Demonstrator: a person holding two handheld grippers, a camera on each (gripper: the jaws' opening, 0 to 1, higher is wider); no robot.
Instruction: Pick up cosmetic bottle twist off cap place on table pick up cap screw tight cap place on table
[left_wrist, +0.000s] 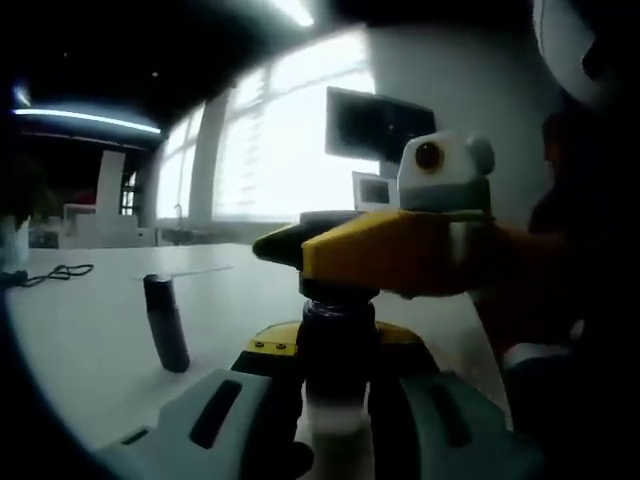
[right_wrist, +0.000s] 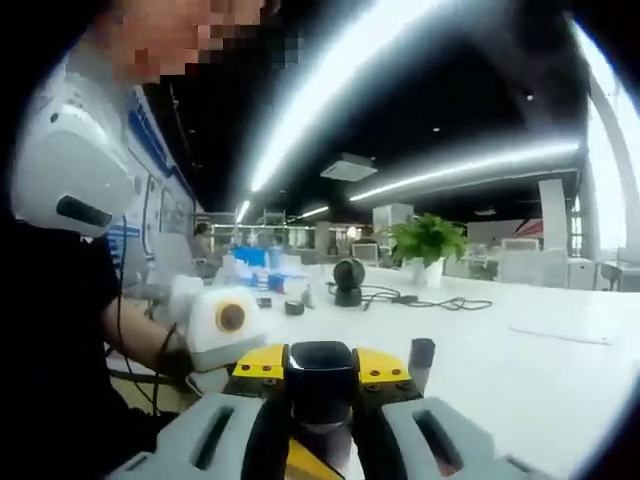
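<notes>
Left gripper view: the left gripper (left_wrist: 335, 420) is pinching the cosmetic bottle (left_wrist: 338, 350) upright between its jaws, long axis pointing straight up, while the right gripper (left_wrist: 400, 250) clamps its cap end; off to the left a dark tube (left_wrist: 166, 322) stands on the white table (left_wrist: 90, 340). Right gripper view: the right gripper (right_wrist: 320, 430) is squeezed onto the black cap (right_wrist: 320, 375), and here you also get a potted plant (right_wrist: 428, 240) and a person's forearm (right_wrist: 135, 335) over on the left.

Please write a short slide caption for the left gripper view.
Both grippers hold a dark cosmetic bottle; a dark cylinder stands on the white table.
</notes>
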